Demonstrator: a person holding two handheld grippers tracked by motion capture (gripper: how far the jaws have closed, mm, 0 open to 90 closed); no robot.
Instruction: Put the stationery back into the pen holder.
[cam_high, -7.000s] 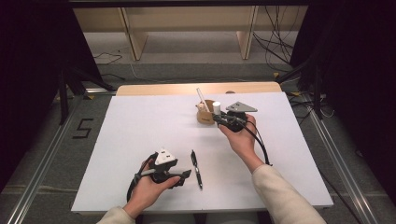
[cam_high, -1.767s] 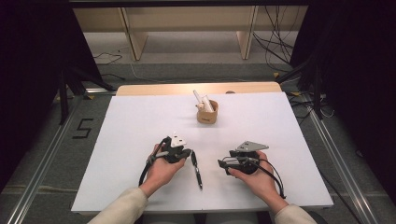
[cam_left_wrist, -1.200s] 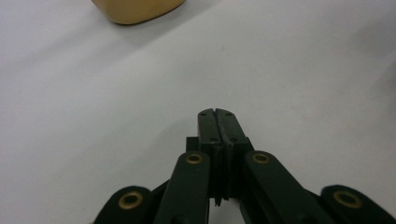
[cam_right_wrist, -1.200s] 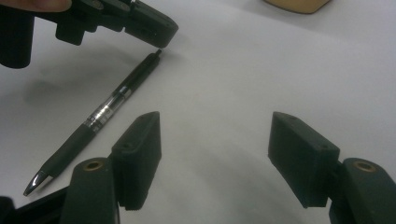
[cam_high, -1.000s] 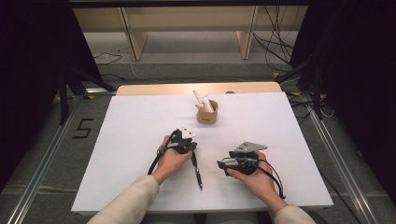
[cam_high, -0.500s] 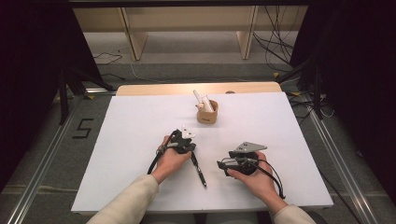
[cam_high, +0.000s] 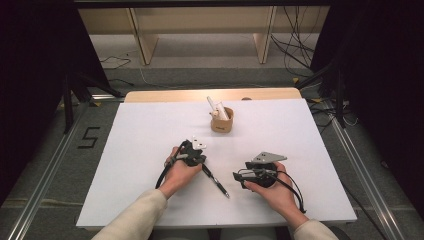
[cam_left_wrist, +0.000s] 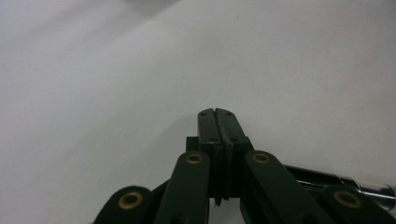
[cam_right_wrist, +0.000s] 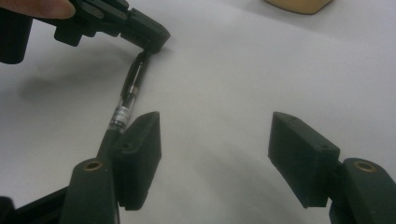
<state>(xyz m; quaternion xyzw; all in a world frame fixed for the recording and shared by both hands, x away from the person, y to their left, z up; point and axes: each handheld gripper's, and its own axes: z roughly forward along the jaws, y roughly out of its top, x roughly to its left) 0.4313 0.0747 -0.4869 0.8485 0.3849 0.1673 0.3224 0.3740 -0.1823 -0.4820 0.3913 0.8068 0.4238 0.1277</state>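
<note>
Left gripper sits near the middle of the white worktop, a bit toward the near edge, jaws pressed together. In the left gripper view the two tips meet with no gap; the pen runs off to the lower right behind the linkage. From the right gripper view the closed tips are down on the pen's top end, so it looks pinched there, though I can't fully confirm the clamp.

Pen lies angled from the left tips toward the near edge, between the two hands.

Right gripper rests just right of it, jaws spread, nothing between them.

Wooden cup with a white tube stands toward the far edge, well apart.
</note>
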